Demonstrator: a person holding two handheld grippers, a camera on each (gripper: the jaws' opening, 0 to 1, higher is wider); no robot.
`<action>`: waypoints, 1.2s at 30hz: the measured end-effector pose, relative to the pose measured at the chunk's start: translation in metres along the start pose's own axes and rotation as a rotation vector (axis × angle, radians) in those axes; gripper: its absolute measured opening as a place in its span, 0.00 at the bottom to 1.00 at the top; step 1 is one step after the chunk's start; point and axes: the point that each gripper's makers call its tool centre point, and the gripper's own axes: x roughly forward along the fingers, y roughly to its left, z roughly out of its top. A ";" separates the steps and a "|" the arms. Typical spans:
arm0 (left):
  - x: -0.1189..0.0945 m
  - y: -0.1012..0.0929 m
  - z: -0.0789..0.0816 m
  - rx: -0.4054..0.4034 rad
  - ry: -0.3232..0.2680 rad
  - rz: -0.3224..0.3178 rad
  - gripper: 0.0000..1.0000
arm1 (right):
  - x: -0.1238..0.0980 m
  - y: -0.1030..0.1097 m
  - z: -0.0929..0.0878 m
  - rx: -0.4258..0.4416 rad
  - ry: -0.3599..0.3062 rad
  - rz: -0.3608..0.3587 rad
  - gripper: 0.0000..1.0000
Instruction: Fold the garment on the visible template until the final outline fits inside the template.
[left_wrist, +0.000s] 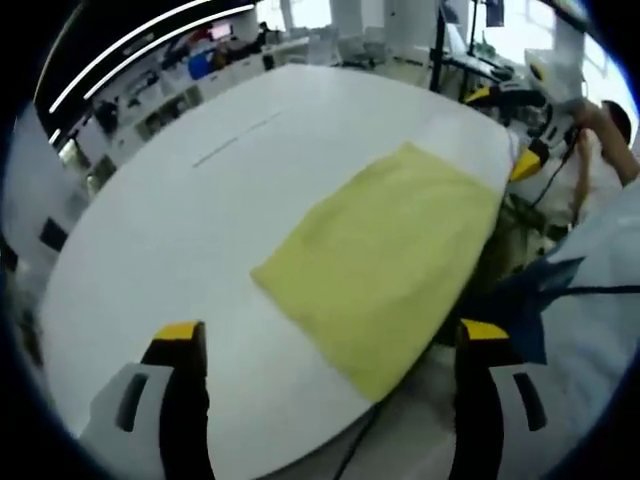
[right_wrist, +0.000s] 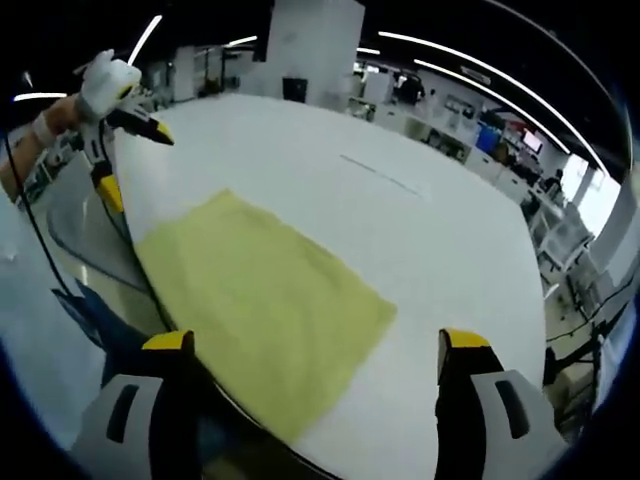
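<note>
The yellow garment (left_wrist: 385, 265) lies ahead between both tongs (left_wrist: 335, 385) (right_wrist: 315, 385), long axis along the bench (left_wrist: 200, 220) edge; both seem apart, empty.

White tabletop (left_wrist: 200, 230), large, mostly bare, with a thin dark line (left_wrist: 235, 140) marked on it toward the far side; same line (right_wrist: 385, 175) in the right gripper view. Beyond the far edge, shelves and desks with clutter (left_wrist: 190, 75), blurred, contents not readable. Ceiling light strips (left_wrist: 130, 50) run overhead, also seen as strips (right_wrist: 470, 60). A white pillar (right_wrist: 315, 50) stands past the far edge. Black cable (left_wrist: 355, 455) hangs off the tabletop's near edge. Bright windows (left_wrist: 520, 25) behind.
</note>
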 end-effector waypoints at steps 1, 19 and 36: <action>0.001 0.000 0.000 -0.003 -0.002 -0.005 1.00 | 0.000 -0.001 0.000 0.003 0.002 -0.001 1.00; -0.001 0.013 0.005 0.024 0.022 0.003 1.00 | 0.003 -0.009 0.005 0.010 0.005 -0.040 1.00; -0.003 0.019 0.013 0.034 0.010 0.008 1.00 | 0.009 -0.017 0.006 0.020 0.013 -0.056 1.00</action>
